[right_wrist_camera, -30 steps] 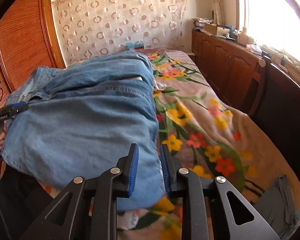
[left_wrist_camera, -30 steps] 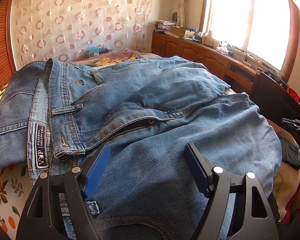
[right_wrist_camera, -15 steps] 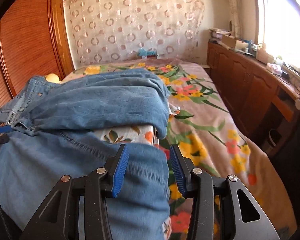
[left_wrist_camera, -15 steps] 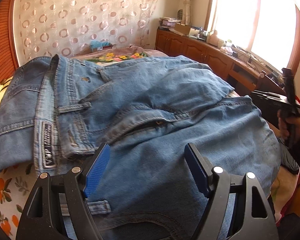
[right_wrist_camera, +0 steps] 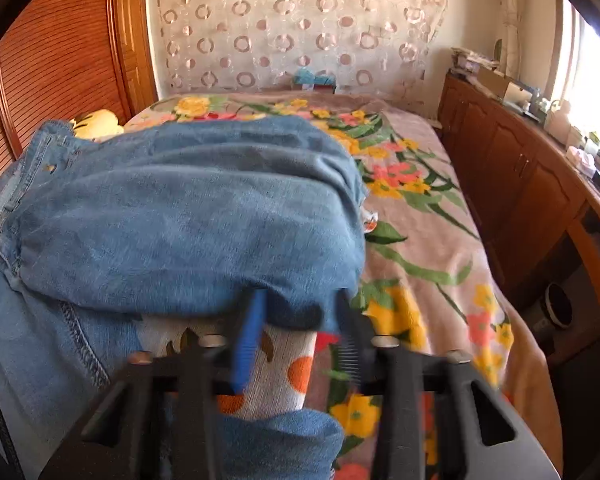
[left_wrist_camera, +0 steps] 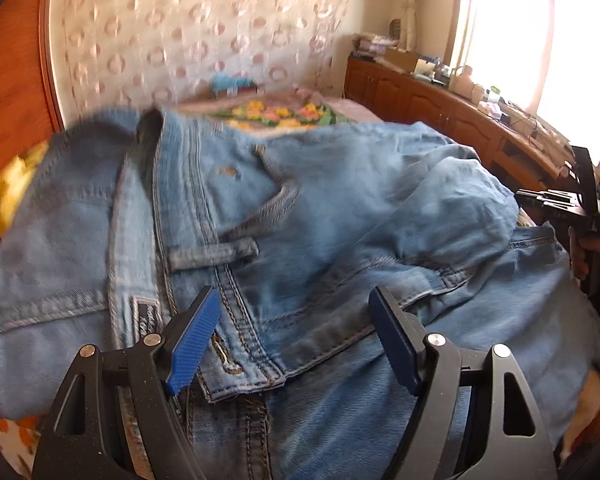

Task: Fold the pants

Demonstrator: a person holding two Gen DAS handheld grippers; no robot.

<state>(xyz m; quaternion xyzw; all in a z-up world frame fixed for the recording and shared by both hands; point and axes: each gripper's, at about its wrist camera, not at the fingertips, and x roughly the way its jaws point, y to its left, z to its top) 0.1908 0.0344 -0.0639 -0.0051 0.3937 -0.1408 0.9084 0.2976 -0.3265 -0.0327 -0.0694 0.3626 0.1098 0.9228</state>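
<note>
The right gripper (right_wrist_camera: 298, 344) has travelled across the bed. One second ago it was at the near edge of the lower leg of the jeans (right_wrist_camera: 188, 216). Now that leg passes under it at 6 o'clock, and its fingers stand on both sides of the edge of the upper folded leg, at 12 o'clock from them. A white sheet with orange spots (right_wrist_camera: 284, 356) now shows between the two layers. Its jaws were narrow, then wider, and are closing now. The left gripper (left_wrist_camera: 296, 336) has slid toward 9 o'clock, so the waistband label (left_wrist_camera: 146, 320) is just beside its left finger. The person's hand (left_wrist_camera: 592, 252) has come in at 3 o'clock.
</note>
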